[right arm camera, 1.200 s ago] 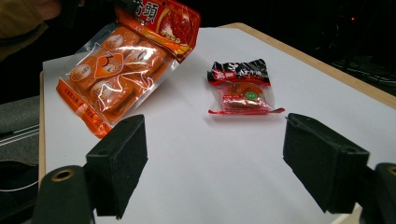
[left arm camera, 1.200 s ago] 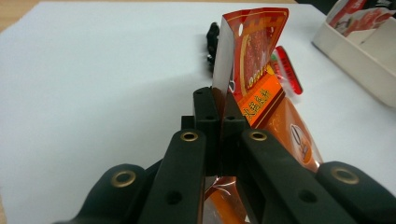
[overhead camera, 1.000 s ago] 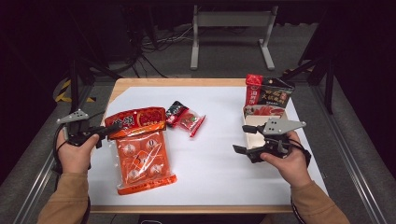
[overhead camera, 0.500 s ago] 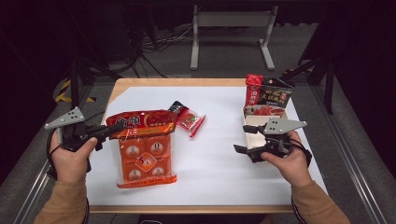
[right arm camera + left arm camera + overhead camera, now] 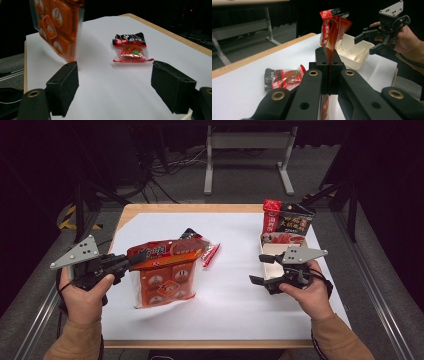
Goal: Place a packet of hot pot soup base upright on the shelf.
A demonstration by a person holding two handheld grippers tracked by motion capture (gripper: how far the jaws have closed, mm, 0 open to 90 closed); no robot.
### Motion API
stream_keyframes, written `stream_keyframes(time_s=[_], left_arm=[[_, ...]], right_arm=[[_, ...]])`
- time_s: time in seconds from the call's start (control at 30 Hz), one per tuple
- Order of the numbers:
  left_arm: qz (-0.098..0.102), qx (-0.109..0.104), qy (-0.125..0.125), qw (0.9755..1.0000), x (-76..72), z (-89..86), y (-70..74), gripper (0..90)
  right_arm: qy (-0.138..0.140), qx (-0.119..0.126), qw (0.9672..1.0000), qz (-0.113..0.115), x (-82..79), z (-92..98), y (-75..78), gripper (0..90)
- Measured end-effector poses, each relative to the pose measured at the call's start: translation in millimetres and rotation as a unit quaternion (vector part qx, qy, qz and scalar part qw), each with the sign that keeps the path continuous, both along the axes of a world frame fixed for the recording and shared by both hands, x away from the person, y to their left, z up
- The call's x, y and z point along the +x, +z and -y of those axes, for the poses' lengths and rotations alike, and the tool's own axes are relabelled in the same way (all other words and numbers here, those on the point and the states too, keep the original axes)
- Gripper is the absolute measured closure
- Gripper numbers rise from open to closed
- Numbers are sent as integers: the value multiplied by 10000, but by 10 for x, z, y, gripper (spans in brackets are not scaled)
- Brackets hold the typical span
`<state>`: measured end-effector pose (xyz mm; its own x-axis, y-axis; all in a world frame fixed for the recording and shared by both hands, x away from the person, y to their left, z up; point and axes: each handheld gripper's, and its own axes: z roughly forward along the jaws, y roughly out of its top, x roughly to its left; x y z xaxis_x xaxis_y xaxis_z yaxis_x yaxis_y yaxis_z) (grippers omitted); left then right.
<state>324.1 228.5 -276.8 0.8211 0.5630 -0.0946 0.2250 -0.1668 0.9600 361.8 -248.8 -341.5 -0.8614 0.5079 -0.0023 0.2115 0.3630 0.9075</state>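
Orange snack bag (image 5: 162,272) hangs above the white table (image 5: 235,300), pinched at its top edge by the left gripper (image 5: 131,261). The right gripper (image 5: 261,269) has its jaws wide apart, empty, beside the white tray (image 5: 274,251).

A small red-and-black snack packet (image 5: 207,251) lies flat near the middle of the white surface (image 5: 230,310). At the right edge stands a white tray (image 5: 270,251), with a red-and-black box (image 5: 287,220) upright behind it.
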Motion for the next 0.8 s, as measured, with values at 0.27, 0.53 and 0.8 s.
stream_keyframes(time_s=[0.27,0.53,0.8], left_arm=[[142,75,-87,9998,56,196,69,900],[241,-7,-361,9991,67,343,168,900],[333,59,-809,9961,8,622,265,900]], right_arm=[[112,60,9999,-6,11,-65,-18,230],[273,118,9996,-8,4,-162,-5,228],[643,271,9975,79,-20,-289,32,204]])
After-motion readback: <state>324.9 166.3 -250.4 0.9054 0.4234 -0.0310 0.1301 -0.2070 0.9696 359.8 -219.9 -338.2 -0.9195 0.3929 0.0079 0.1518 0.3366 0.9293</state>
